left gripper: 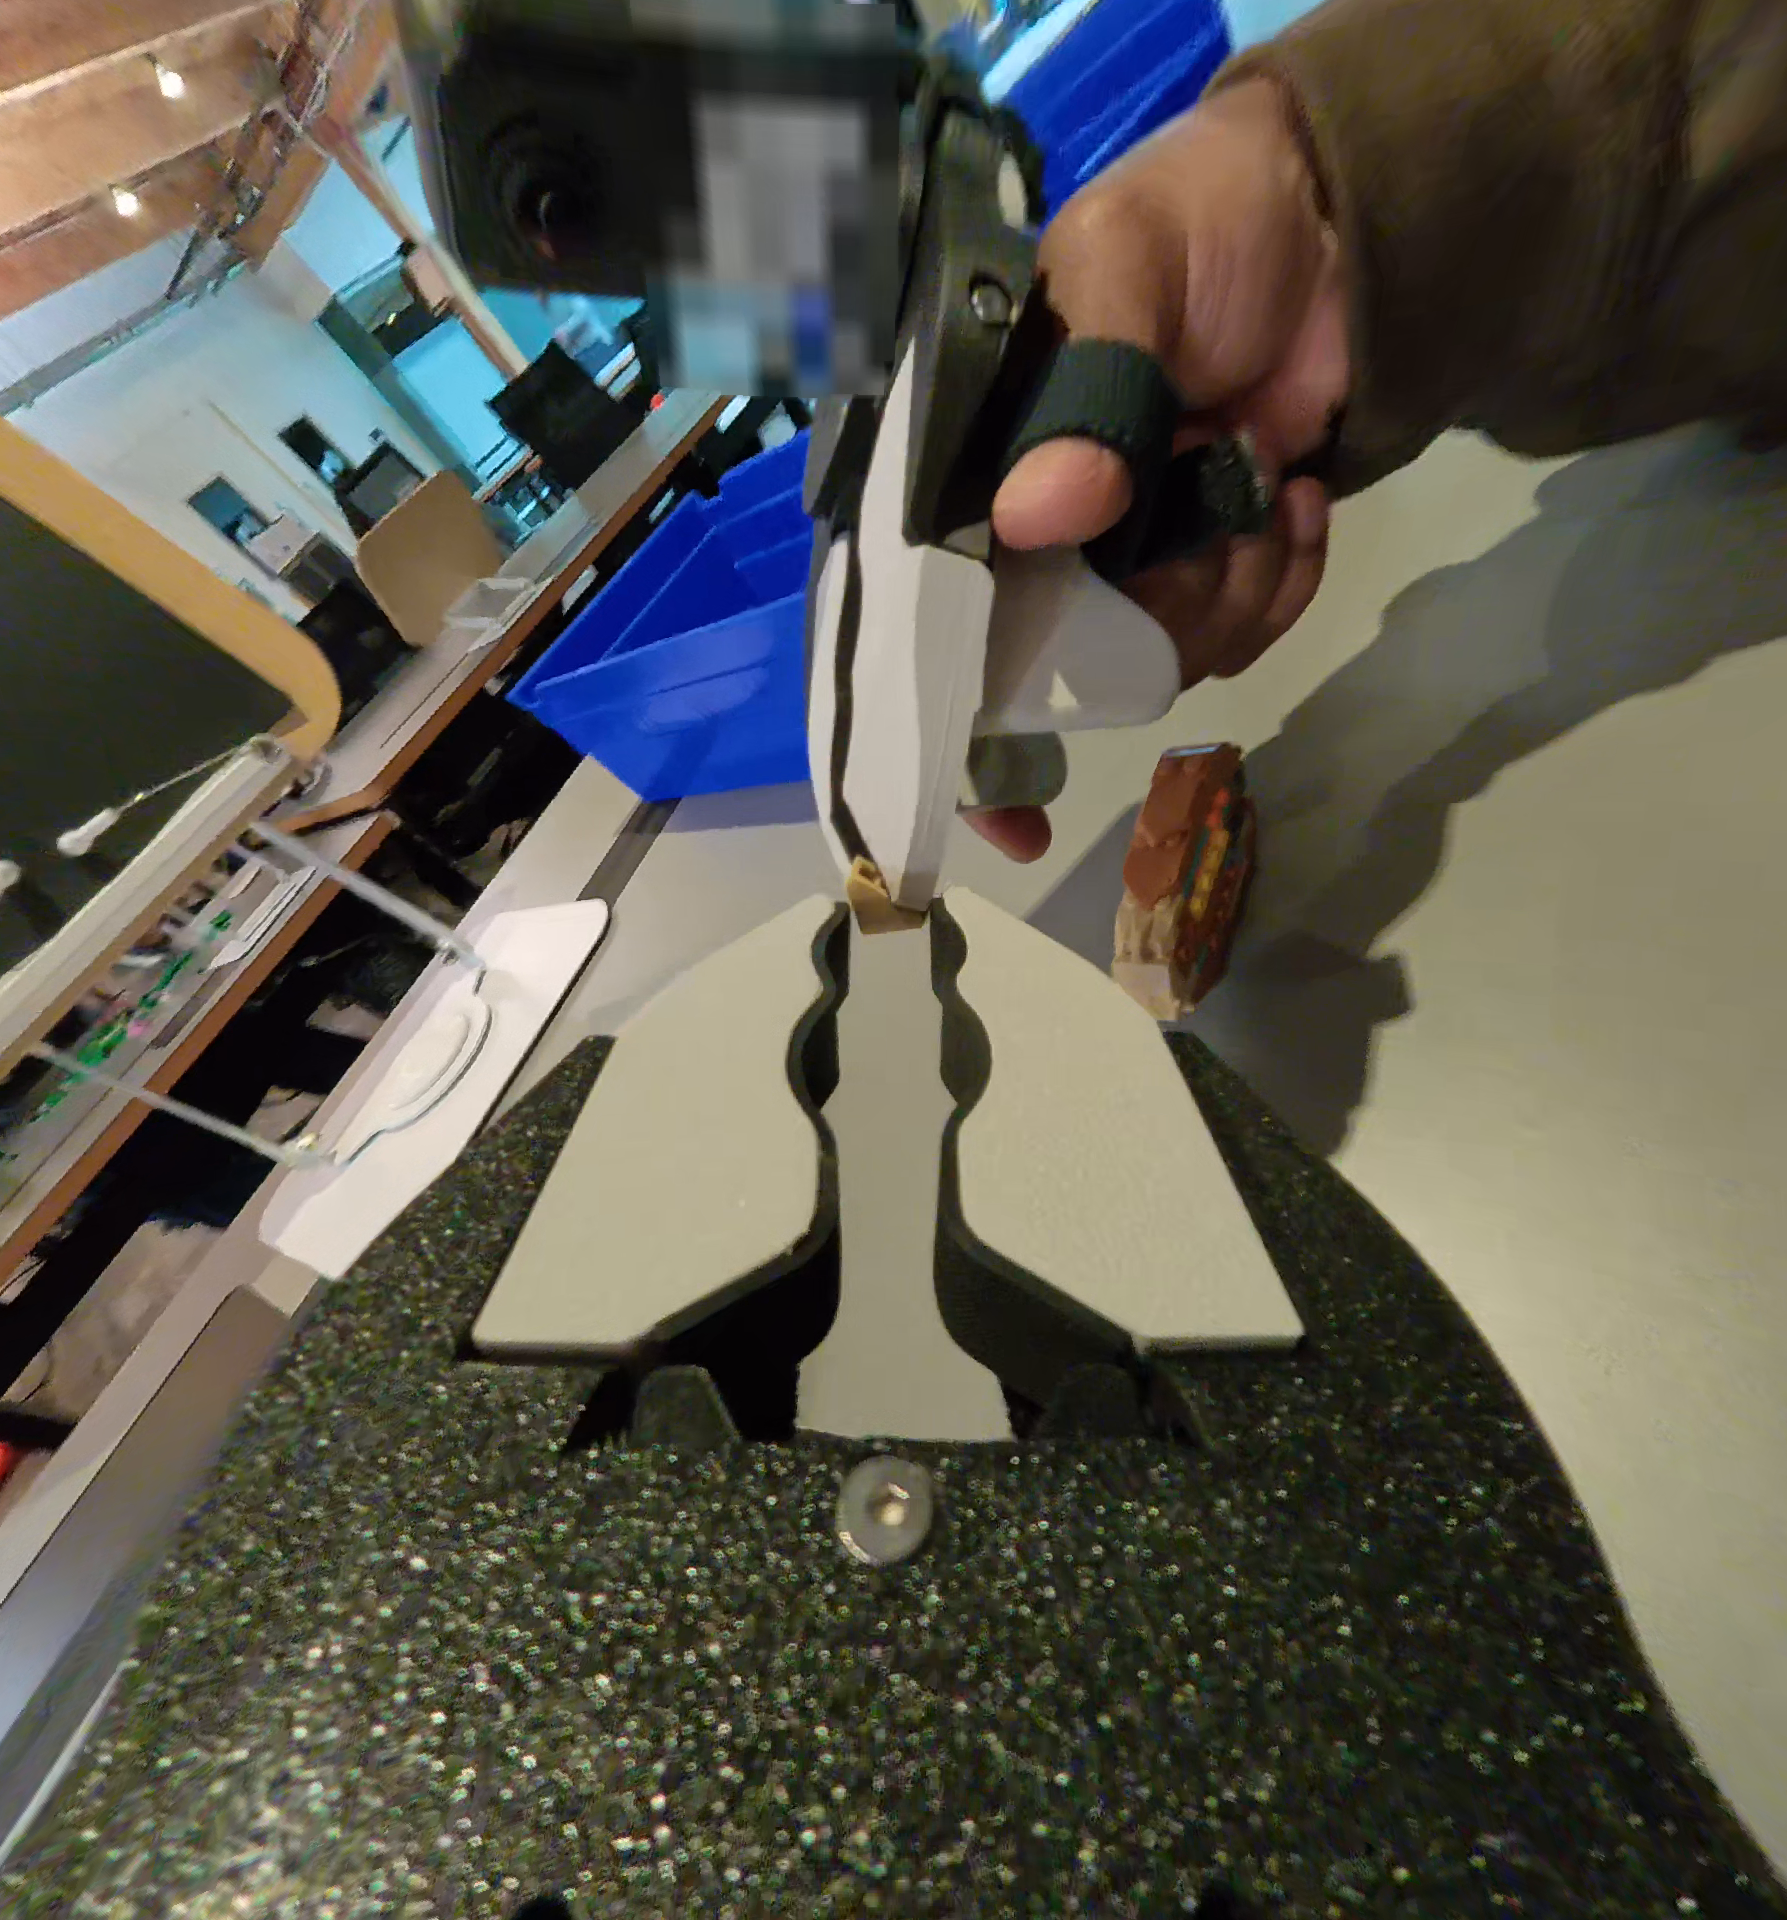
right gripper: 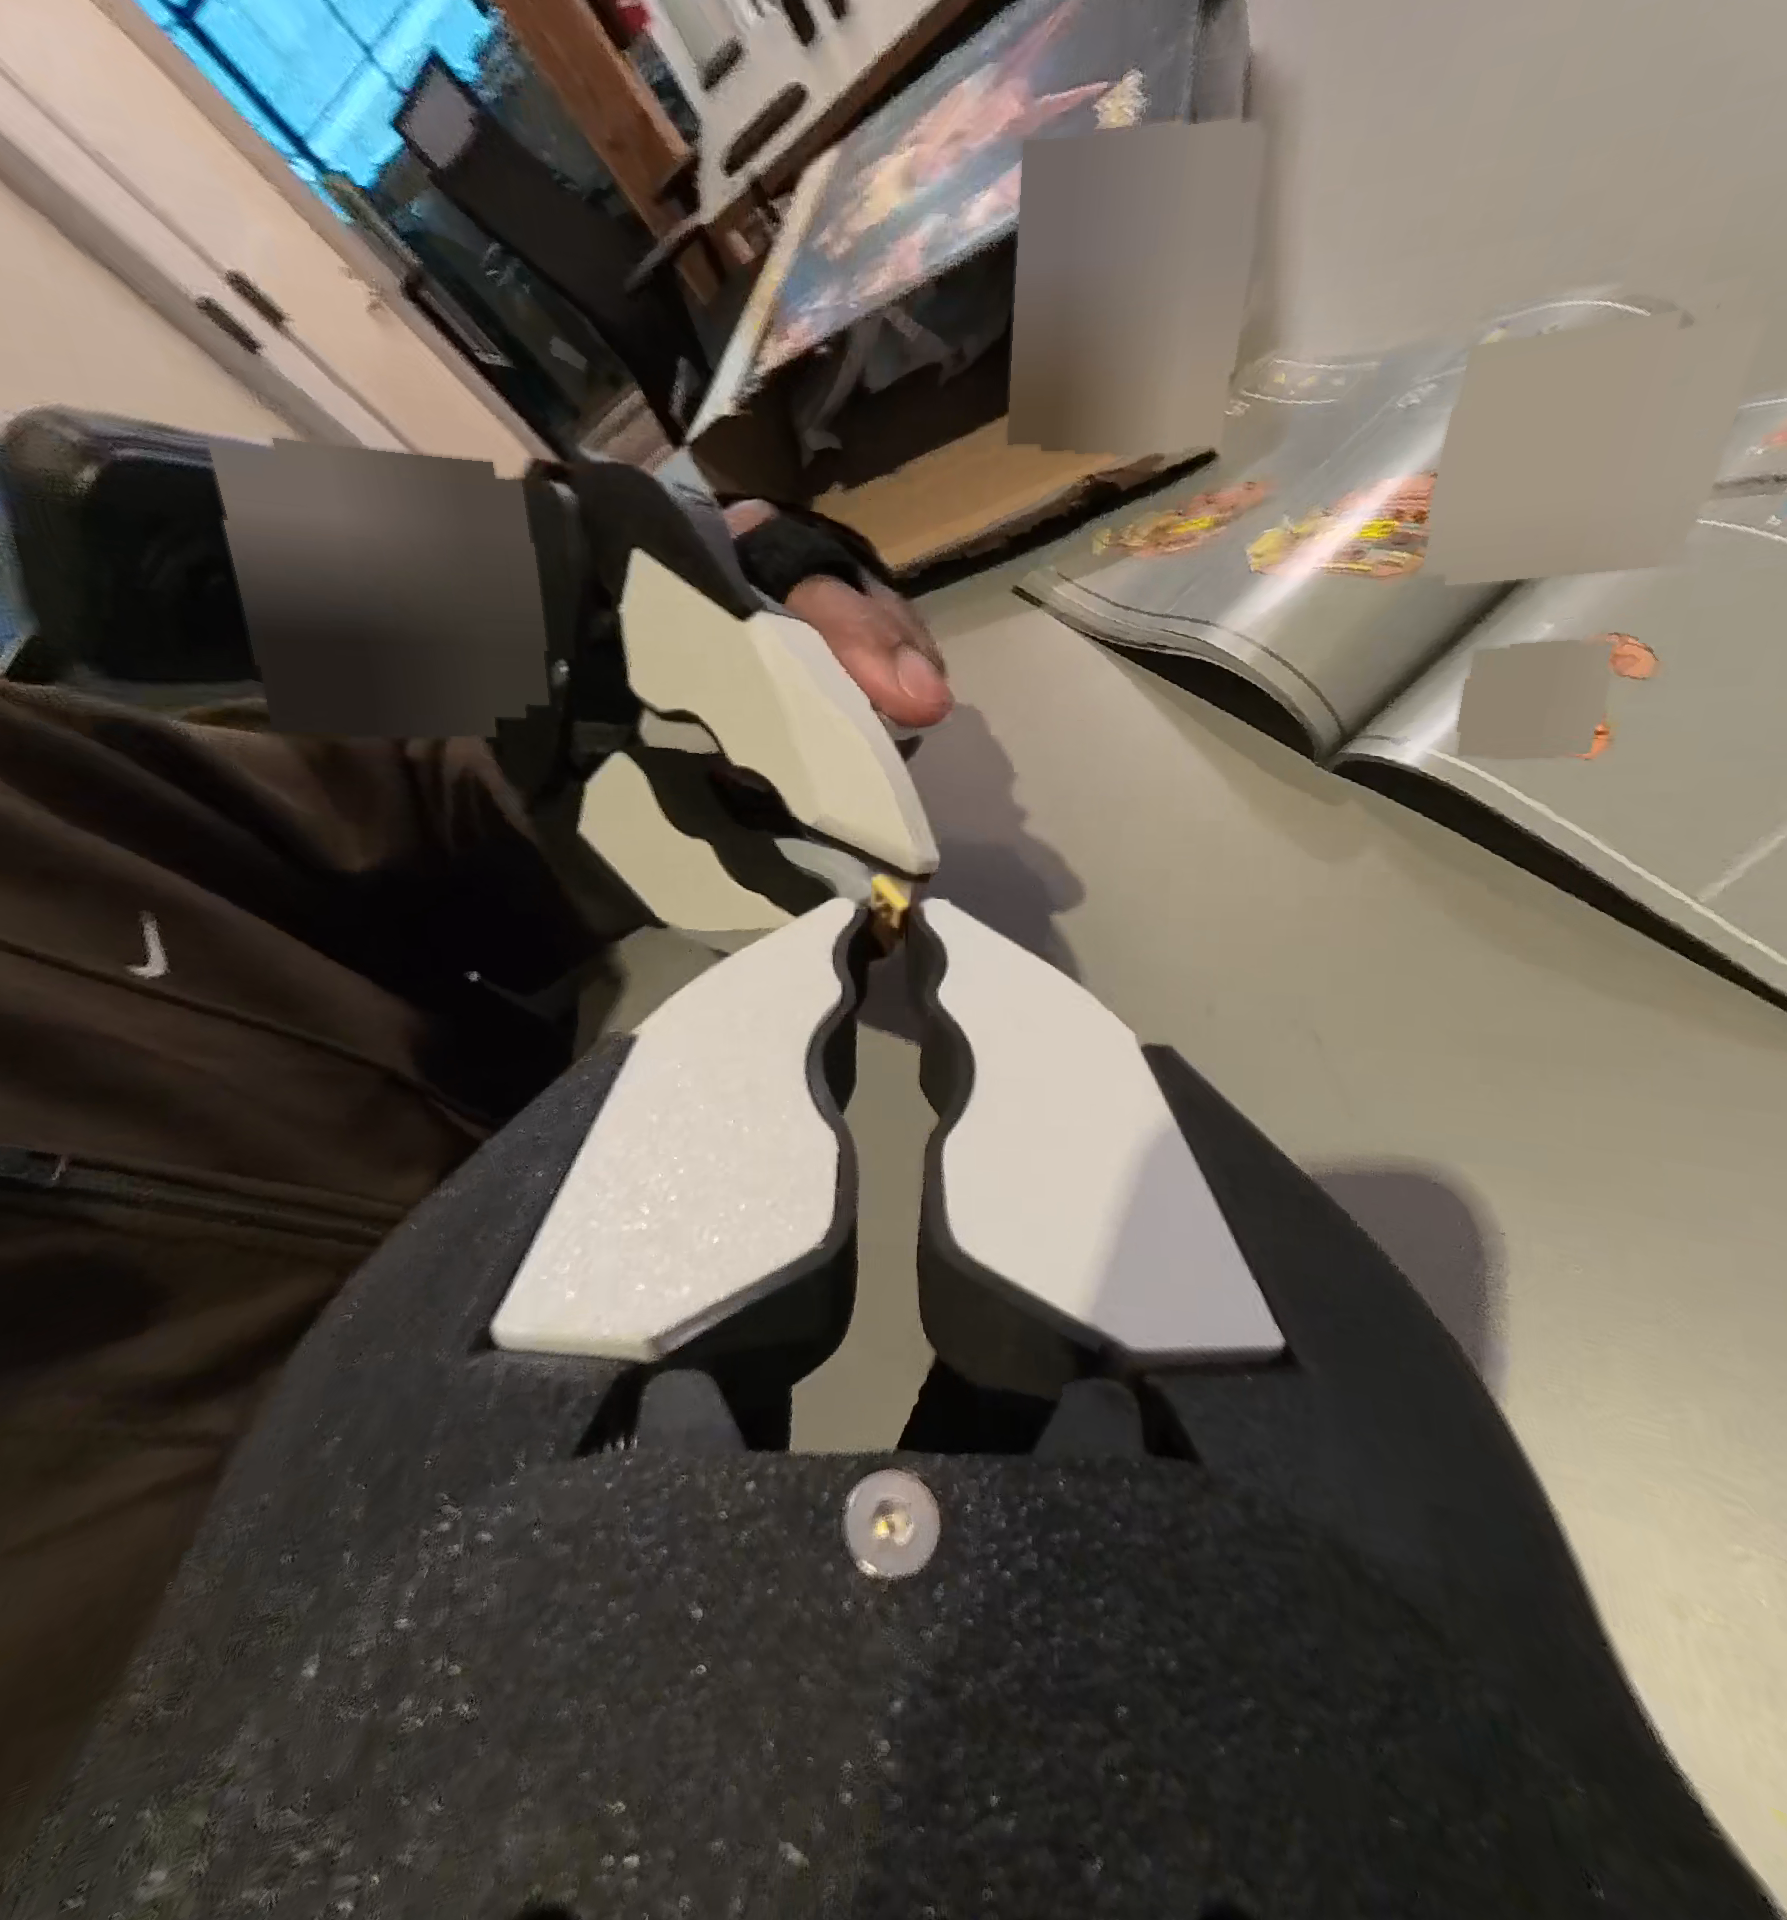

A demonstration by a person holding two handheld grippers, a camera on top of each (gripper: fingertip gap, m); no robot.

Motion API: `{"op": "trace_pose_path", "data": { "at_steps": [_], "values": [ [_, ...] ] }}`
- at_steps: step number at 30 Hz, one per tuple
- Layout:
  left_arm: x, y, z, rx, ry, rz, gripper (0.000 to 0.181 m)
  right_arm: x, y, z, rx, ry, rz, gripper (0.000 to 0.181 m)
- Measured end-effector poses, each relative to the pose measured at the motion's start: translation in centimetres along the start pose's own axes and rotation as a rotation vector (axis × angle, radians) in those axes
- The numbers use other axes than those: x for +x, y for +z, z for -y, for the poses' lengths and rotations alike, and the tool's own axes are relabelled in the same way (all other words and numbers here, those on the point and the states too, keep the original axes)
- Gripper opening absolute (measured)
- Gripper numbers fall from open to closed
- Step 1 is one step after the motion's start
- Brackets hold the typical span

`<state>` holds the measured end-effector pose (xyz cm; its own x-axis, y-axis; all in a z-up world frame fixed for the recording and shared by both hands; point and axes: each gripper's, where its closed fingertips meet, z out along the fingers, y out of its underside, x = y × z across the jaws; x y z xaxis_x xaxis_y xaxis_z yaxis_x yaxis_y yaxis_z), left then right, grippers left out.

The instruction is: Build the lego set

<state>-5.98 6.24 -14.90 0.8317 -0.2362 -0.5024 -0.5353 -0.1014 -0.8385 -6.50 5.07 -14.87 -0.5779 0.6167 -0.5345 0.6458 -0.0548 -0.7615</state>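
Both grippers meet tip to tip above the grey table [left gripper: 1595, 1039], each pinching a small lego piece.

Left gripper [left gripper: 887, 914]: jaws clenched at the tips on a small tan piece [left gripper: 876, 902]. The right gripper [left gripper: 894, 873] comes down from above in this view, its tips closed on the same tan cluster. Whether it is one piece or two joined pieces cannot be told from here.

Right gripper's own view: the right gripper [right gripper: 887, 920] has its jaws drawn in at the tips around a small yellow-tan piece [right gripper: 887, 906]. The left gripper [right gripper: 894, 878] comes in from the upper left, its tips touching that piece.

Surroundings:
- A brown partly built lego model [left gripper: 1185, 883] lies on the table just right of the meeting point, clear of both grippers.
- Blue bins [left gripper: 691, 665] stand at the table's far edge, behind the right gripper.
- An open instruction booklet [right gripper: 1440, 665] lies flat on the table, well apart from the grippers.
- A cardboard box [right gripper: 930, 312] with a printed lid stands beyond the booklet.
- A person's hand [left gripper: 1211, 343] holds the right gripper's handle; a brown sleeve [left gripper: 1595, 208] fills the upper right corner.
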Motion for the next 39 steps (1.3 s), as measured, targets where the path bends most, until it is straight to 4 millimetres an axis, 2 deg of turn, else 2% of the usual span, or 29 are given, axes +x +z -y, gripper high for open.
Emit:
{"op": "trace_pose_path", "data": {
  "at_steps": [3,9,15,19,24,39],
  "values": [
    [0.3,-0.7,1.1,0.089,-0.012,-0.057,0.016,-1.6,-0.5,0.5,0.047,-0.003,0.132,0.006],
    [0.4,-3.1,4.4,0.346,-0.056,-0.139,0.017,-4.7,-2.1,1.6,0.141,-0.004,0.397,0.006],
    [1.7,-4.7,6.2,0.486,-0.020,-0.218,0.018,-7.7,-1.4,-0.3,0.055,-0.039,0.584,0.006],
    [3.6,-5.3,6.9,0.521,0.079,-0.279,0.020,-9.5,-0.9,-1.1,0.018,-0.073,0.654,0.006],
    [4.8,-5.6,7.4,0.527,0.138,-0.306,0.023,-10.2,-1.1,-1.0,0.046,-0.073,0.714,0.006],
    [5.1,-5.4,7.7,0.539,0.158,-0.281,0.016,-10.8,-0.8,-1.4,0.050,-0.052,0.774,0.007]
  ]
}}
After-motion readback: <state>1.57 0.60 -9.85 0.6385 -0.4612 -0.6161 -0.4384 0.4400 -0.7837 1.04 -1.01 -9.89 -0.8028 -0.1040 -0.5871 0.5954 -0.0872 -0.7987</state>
